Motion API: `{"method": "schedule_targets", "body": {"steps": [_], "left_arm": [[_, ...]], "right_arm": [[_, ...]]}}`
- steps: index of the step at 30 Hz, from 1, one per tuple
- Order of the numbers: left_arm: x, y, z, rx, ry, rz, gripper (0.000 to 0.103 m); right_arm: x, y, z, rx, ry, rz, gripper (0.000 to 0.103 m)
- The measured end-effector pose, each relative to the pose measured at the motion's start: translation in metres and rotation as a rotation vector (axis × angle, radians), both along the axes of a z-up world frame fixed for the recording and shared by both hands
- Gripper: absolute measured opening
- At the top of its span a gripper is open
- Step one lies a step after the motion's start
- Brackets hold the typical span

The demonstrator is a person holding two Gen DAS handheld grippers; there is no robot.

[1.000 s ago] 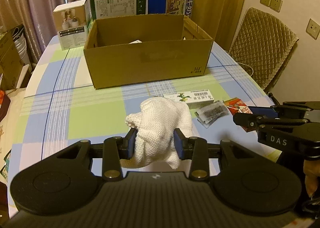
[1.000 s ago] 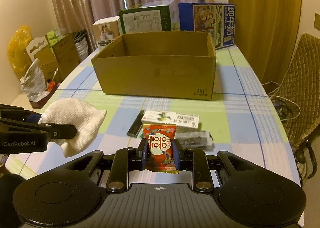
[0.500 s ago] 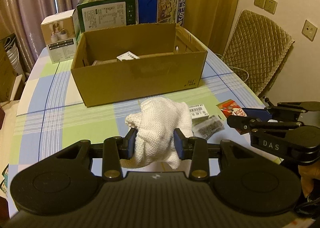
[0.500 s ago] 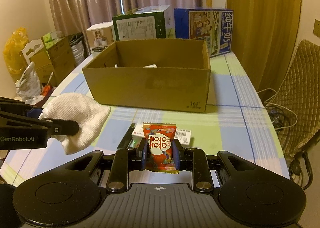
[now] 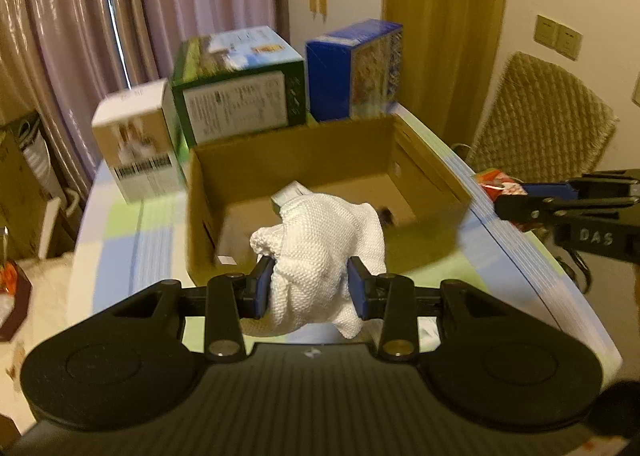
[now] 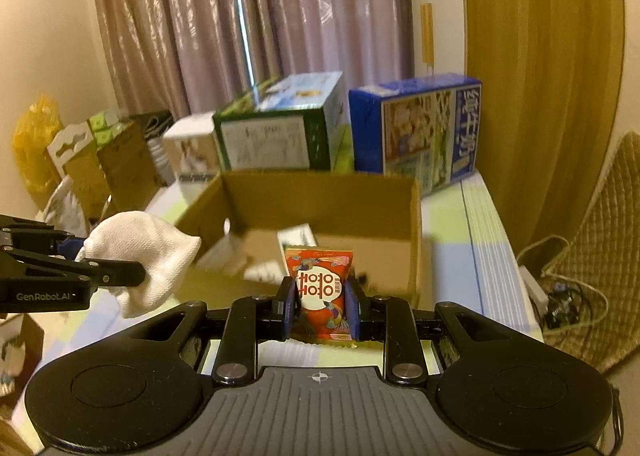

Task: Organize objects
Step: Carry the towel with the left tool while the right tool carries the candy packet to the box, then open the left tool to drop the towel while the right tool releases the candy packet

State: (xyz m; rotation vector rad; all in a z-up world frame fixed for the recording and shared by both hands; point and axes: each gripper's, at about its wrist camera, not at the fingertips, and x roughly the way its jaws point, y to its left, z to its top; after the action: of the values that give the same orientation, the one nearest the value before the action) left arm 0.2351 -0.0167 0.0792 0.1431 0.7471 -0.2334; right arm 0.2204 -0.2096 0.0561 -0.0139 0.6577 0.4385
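Progress is judged as midway: two items are carried toward the cardboard box [image 5: 424, 212] but neither is released. The left gripper [image 5: 311, 288] is seen with its fingers clamped on a white knitted cloth [image 5: 324, 244], which is held in the air just before the box's near wall. The right gripper [image 6: 320, 306] is seen with its fingers clamped on a red snack packet [image 6: 319, 290], likewise held at the near wall, above the tabletop [image 6: 472, 240]. Inside the box, a small white carton [image 5: 289, 194] is visible near the back, with a dark item beside the cloth's edge that is too blurred to be identified; the rest of the floor appears bare. Three printed boxes are stood behind it: white [image 5: 138, 144], green [image 5: 236, 92] and blue [image 5: 354, 68]. Both loads remain to be lowered in and let go.
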Motion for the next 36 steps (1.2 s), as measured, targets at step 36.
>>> {"method": "schedule_targets", "body": {"steps": [36], "left_arm": [[0.122,0.03,-0.043,-0.037,0.019,0.084,0.057]], "right_arm": [[0.133,0.03,-0.048,0.035,0.107,-0.012,0.036]]}}
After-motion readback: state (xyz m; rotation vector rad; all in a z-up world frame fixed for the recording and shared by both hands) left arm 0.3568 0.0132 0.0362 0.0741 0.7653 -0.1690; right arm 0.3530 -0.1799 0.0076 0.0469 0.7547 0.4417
